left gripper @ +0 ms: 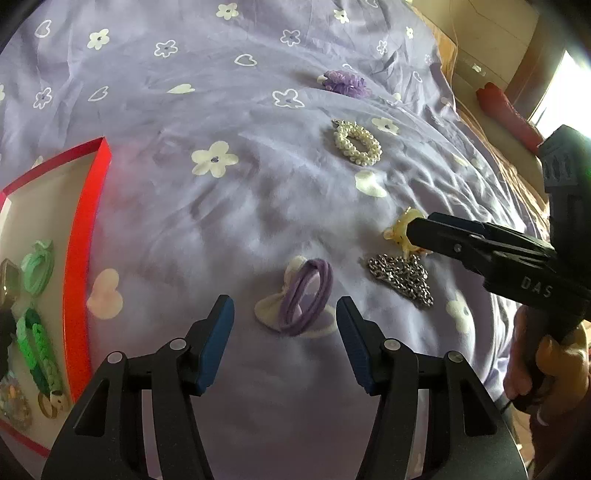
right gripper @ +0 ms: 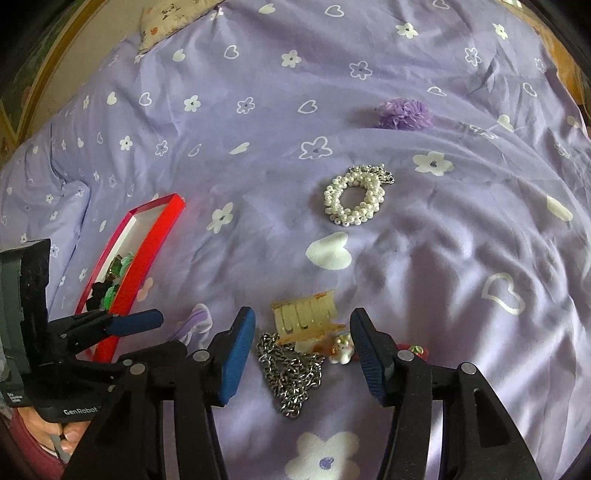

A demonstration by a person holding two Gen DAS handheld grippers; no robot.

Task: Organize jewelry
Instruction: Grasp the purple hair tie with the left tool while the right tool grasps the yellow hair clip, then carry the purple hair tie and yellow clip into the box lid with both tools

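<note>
My left gripper (left gripper: 285,317) is open just above a purple hair tie (left gripper: 306,298) on the lilac bedspread. My right gripper (right gripper: 303,332) is open over a silver chain (right gripper: 291,369) and a yellow hair claw (right gripper: 304,319). In the left wrist view the right gripper (left gripper: 417,229) reaches in from the right, over the claw (left gripper: 397,230) and chain (left gripper: 402,277). A pearl bracelet (right gripper: 354,201) and a purple ruffled scrunchie (right gripper: 404,114) lie farther away. A red box (left gripper: 79,258) at the left holds green hair ties (left gripper: 37,269) and other pieces.
The flowered lilac bedspread (right gripper: 258,147) covers the whole area. A small white and red charm (right gripper: 343,352) lies beside the claw. A pillow (right gripper: 166,22) sits at the far left corner. A red object (left gripper: 506,110) lies past the bed's right edge.
</note>
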